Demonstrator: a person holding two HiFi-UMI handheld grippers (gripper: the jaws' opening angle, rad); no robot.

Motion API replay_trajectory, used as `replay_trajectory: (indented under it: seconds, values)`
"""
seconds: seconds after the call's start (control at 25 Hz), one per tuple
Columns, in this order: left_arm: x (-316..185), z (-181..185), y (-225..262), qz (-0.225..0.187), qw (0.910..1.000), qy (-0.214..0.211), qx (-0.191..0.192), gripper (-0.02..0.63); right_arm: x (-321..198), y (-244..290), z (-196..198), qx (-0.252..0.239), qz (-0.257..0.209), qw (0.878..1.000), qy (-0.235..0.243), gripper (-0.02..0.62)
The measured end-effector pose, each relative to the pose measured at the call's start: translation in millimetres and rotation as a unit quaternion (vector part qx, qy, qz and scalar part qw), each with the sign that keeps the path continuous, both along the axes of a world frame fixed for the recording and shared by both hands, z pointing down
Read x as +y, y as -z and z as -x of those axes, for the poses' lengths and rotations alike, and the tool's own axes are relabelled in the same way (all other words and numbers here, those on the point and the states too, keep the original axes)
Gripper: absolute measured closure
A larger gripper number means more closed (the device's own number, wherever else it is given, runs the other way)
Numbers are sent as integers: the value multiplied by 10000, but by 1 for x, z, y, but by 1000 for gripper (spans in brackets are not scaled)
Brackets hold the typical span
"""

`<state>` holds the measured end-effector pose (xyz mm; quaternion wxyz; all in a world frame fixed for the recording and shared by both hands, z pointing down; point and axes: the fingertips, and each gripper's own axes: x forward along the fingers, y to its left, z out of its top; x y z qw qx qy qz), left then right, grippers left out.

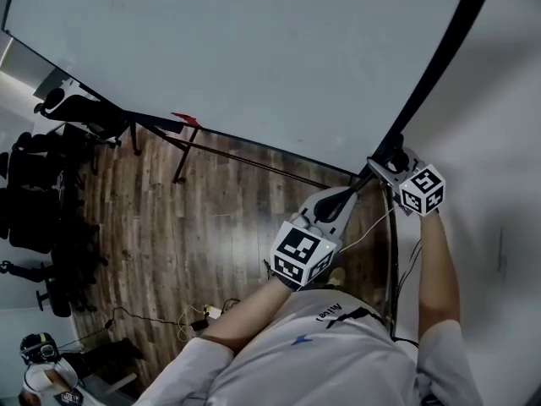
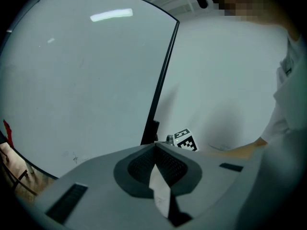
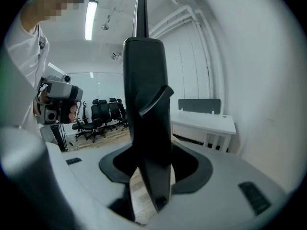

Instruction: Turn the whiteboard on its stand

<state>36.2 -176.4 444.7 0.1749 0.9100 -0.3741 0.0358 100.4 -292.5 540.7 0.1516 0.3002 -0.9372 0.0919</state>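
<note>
The big whiteboard [image 1: 254,49] is tilted over the wood floor, its black side frame [image 1: 439,57] running down to the stand's post. My right gripper [image 1: 390,163] sits at the lower end of that frame. In the right gripper view the black frame bar [image 3: 146,104] fills the gap between the jaws, and the right gripper [image 3: 148,176] is shut on it. My left gripper [image 1: 365,184] points at the same corner from below. In the left gripper view its tips [image 2: 155,145] meet, shut, just short of the frame [image 2: 163,75], with the board face [image 2: 86,80] behind.
Stand legs [image 1: 182,155] and a red piece [image 1: 184,119] lie under the board. Black office chairs [image 1: 42,184] line the left side. Cables [image 1: 203,311] trail on the floor. A white wall [image 1: 507,142] is close on the right. A white desk [image 3: 201,121] stands behind.
</note>
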Motion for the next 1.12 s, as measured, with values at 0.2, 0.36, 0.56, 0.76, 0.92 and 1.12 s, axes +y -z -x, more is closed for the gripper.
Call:
replay_trajectory:
  seconds: [0.2,0.36,0.56,0.76,0.92,1.12]
  values:
    - [12,-31,1,-44,9999,-98,-45,594,15,-3,-33,73,-2,10000,3,402]
    - [26,-48,2,-117,9997,-195,-105,594,32,-6,-58,49,2,10000,-49,402]
    - [31,-59,-8,-184,9994,-231,-182,594,38,-20,-81,41,14,9999,-91,402]
    - [40,-77,-16,-212,9991,-292,-217,594,48,-35,-111,59,84,9999,-125,402]
    - [47,-79,-12,-230,9990,-329,-220,594,58,-35,-126,79,138,9997,-177,402]
    - [51,-77,-9,-181,9990,-383,-159,594,64,-31,-130,111,166,9995,-250,402]
